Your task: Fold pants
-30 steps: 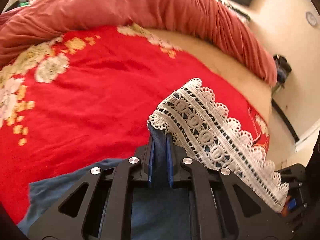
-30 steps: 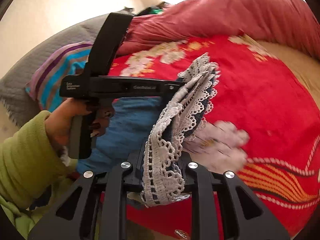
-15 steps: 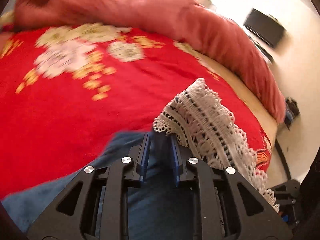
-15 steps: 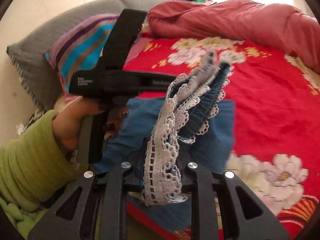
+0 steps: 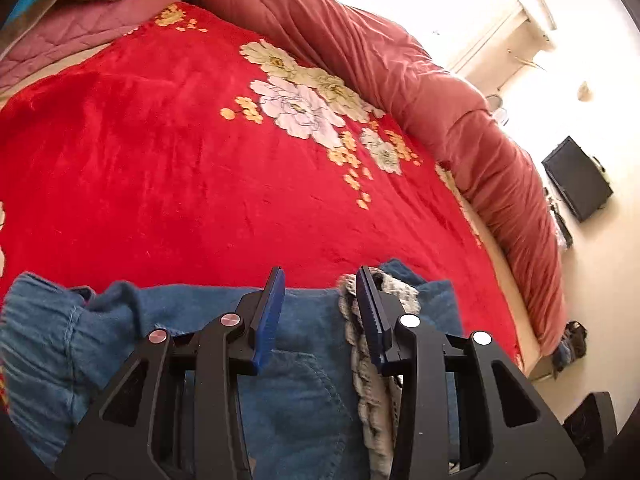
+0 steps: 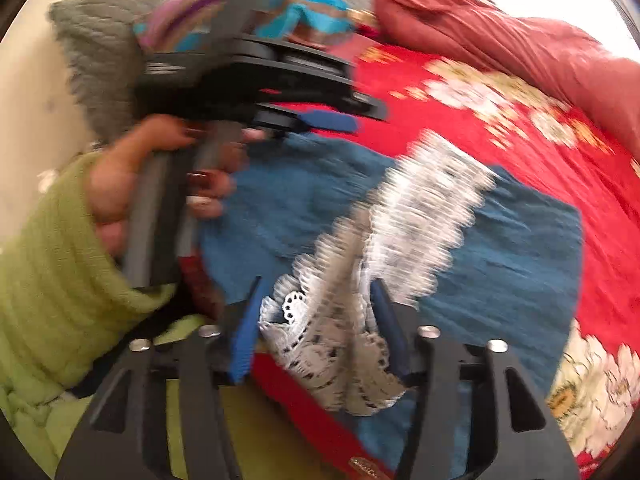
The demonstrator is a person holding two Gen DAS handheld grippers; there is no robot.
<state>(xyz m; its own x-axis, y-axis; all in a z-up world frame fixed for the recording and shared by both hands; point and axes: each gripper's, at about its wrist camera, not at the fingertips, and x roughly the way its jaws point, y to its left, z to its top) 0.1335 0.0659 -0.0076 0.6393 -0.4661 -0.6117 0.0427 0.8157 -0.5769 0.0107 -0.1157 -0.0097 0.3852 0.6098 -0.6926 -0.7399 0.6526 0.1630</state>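
Blue pants [image 5: 304, 392] with white lace trim [image 6: 404, 216] lie on the red flowered blanket [image 5: 168, 168], both grippers just let go.

Left gripper [image 5: 320, 300]: jaws have just been opening, now spread over the denim, lace strip just beside the right finger, nothing pinched. Right gripper [image 6: 316, 320]: jaws have just been opening, spread wide, lace hem loose between them, pads not pressing it. Hand [image 6: 160, 176] in a green sleeve [image 6: 52, 264] holds the left gripper at the left. Pink quilt [image 5: 420, 80] bunched along the far edge; striped pillow [image 6: 240, 12] far left. Right view blurred.
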